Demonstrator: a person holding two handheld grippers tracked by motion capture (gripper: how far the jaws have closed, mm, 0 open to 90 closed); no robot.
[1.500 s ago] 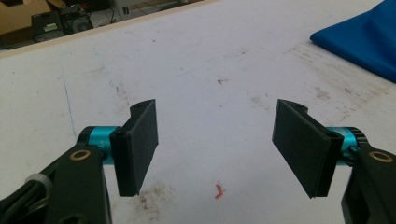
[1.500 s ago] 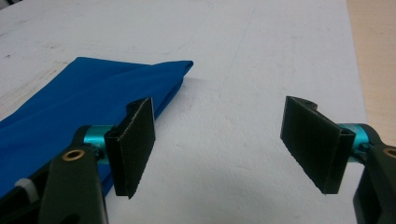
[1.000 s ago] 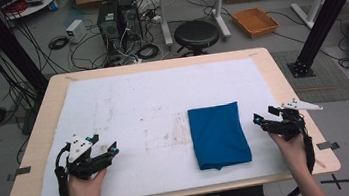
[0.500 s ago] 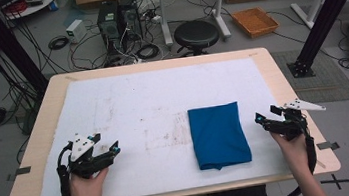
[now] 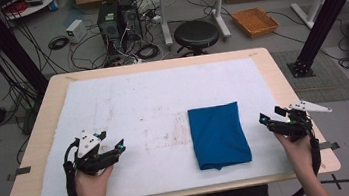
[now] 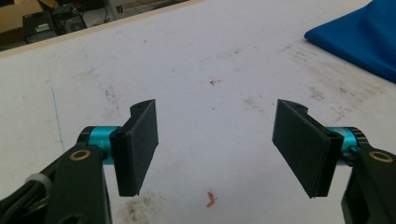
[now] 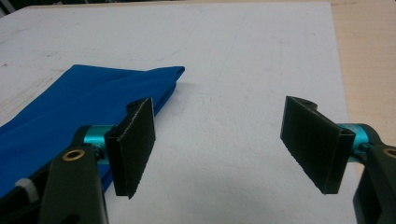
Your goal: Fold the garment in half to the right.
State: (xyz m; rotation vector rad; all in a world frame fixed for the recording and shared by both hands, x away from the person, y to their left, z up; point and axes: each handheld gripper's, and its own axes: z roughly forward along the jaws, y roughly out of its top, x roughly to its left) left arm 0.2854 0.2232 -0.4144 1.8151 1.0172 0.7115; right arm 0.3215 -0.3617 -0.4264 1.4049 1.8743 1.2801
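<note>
— Blue cloth (image 5: 218, 135) is seen folded into a rectangle on the white mat (image 5: 142, 97), right of the middle and toward the near edge. How are the grippers placed around it?

— The right gripper (image 5: 271, 118) is held just beside the cloth's right edge, apart from it, over the mat near the table's (image 5: 281, 77) right side. In the right gripper view (image 7: 219, 149) the jaws are spread wide with nothing between them, and a folded corner of the cloth (image 7: 79, 105) is seen past the left-hand jaw.

— And the other one?

— The left gripper (image 5: 113, 147) is held well apart from the cloth, near the mat's front left. Its jaws (image 6: 215, 147) are likewise released and spread, with only stained mat (image 6: 196, 70) between them. An edge of the cloth (image 6: 359, 42) is caught at the upper right of the left gripper view. A small red scrap (image 6: 211, 199) is noted on the mat close below the jaws.
</note>
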